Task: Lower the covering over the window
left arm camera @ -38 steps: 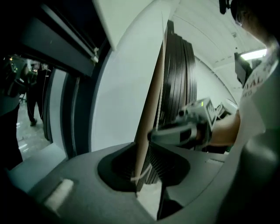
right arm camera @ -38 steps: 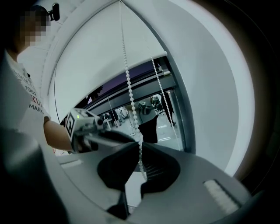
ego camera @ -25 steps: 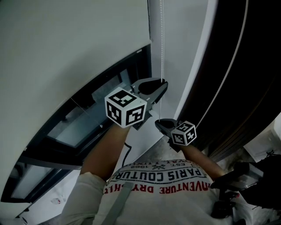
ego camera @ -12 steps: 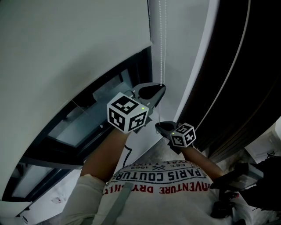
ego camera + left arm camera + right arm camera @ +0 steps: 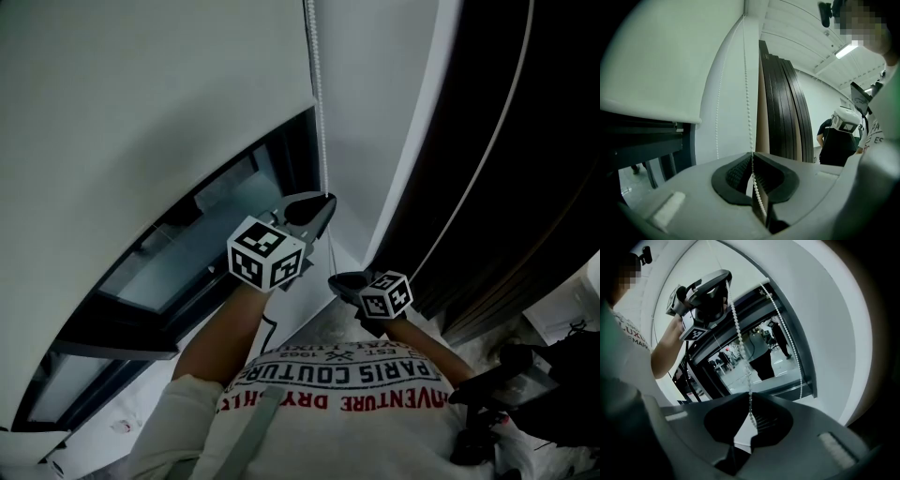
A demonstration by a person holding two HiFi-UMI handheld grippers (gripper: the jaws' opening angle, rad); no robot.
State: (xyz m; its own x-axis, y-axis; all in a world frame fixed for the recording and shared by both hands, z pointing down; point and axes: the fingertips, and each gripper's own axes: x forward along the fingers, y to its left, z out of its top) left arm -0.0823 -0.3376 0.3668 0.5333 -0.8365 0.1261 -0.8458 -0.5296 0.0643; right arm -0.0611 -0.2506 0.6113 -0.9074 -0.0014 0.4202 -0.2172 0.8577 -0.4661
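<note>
Beside the dark-framed glass window (image 5: 178, 248), the left gripper (image 5: 322, 202) has just been closing its jaws and clenches the white beaded pull chain (image 5: 317, 103). Just below, the right gripper (image 5: 339, 279) grasps the same strand. The white fabric roller blind (image 5: 141, 112) hangs partway down. This looks like mid-pull, and the next move probably calls for regripping higher, one gripper at a time.

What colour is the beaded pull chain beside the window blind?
White. The thin beaded pull chain shows best in the left gripper view.

Grey left tool (image 5: 322, 204), right tool (image 5: 337, 279); 2 black-and-white cubes (image 5: 267, 253); white shirt (image 5: 347, 398), red lettering.
</note>
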